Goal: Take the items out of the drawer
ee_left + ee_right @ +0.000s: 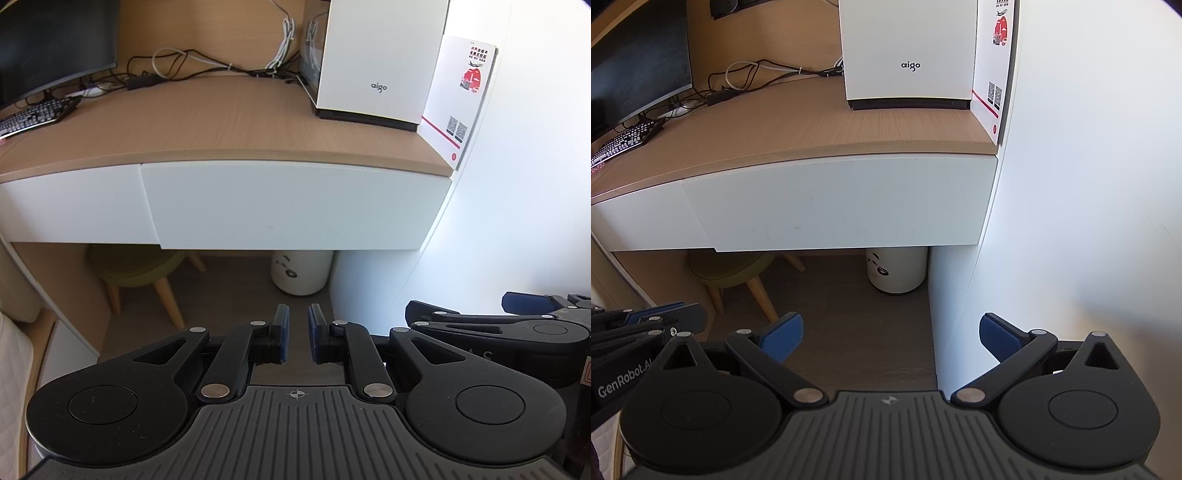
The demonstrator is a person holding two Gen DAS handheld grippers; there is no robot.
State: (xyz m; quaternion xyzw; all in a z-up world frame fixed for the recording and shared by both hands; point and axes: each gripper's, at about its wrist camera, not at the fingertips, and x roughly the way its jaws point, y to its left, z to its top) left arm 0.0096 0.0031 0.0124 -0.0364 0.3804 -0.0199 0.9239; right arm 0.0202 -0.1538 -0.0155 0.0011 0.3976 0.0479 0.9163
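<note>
A white handleless drawer front [288,206] sits closed under the wooden desk top [207,125]; it also fills the middle of the right wrist view [842,203]. Nothing inside it shows. My left gripper [298,332] hangs below and in front of the drawer, its blue pads [282,332] nearly together with only a narrow slit between them and nothing held. My right gripper [891,334] stands wide open and empty at about the same height, just right of the left one, near the white side panel [960,295].
A second white drawer front [70,206] lies to the left. On the desk stand a white aigo box [373,59], a leaflet [458,99], cables [177,70], a keyboard [33,114] and a monitor [55,40]. Under the desk are a green stool [136,269] and a white bin [301,273].
</note>
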